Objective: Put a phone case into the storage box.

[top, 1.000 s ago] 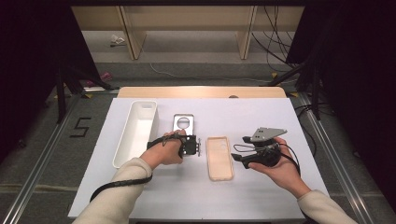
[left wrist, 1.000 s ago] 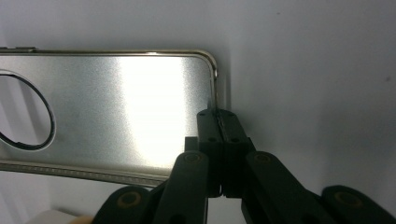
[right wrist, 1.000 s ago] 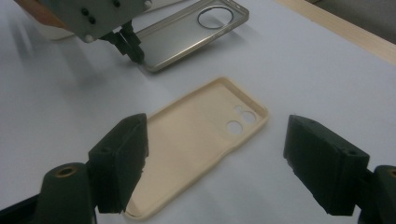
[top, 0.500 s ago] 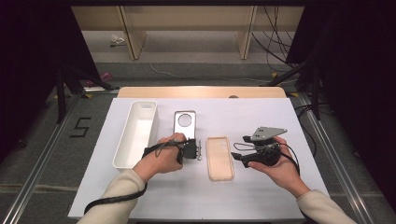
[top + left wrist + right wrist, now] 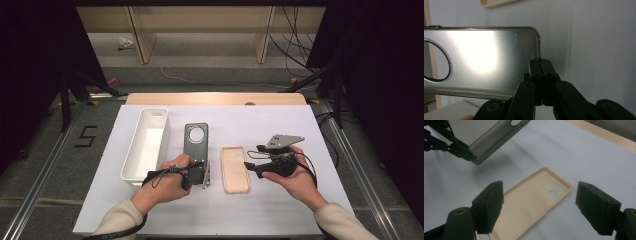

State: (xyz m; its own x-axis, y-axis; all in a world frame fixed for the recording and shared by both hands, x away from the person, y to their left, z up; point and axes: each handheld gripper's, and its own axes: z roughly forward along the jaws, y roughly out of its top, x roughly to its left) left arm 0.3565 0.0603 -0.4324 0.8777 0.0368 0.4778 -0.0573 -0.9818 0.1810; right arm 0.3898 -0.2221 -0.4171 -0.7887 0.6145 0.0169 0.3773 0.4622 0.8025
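We are holding the grey phone case (image 5: 196,145) by its near edge with the left gripper (image 5: 541,65), whose jaws are pinched tight on the rim at the case's corner; judging from the right gripper view, that end is lifting off the white table (image 5: 280,210), though we are not sure how high. So the step in hand looks like picking up this case, probably to carry it to the white bin (image 5: 146,145) lying just beside it on its left. The next move is calling for a steady lift, since a thin edge grip could let the case swing or slip. Meanwhile we are hovering the right gripper (image 5: 539,207) with its jaws spread wide and nothing between them; the beige phone case (image 5: 534,206) is lying flat on the table below that gap, between the two hands, inner side up, untouched.
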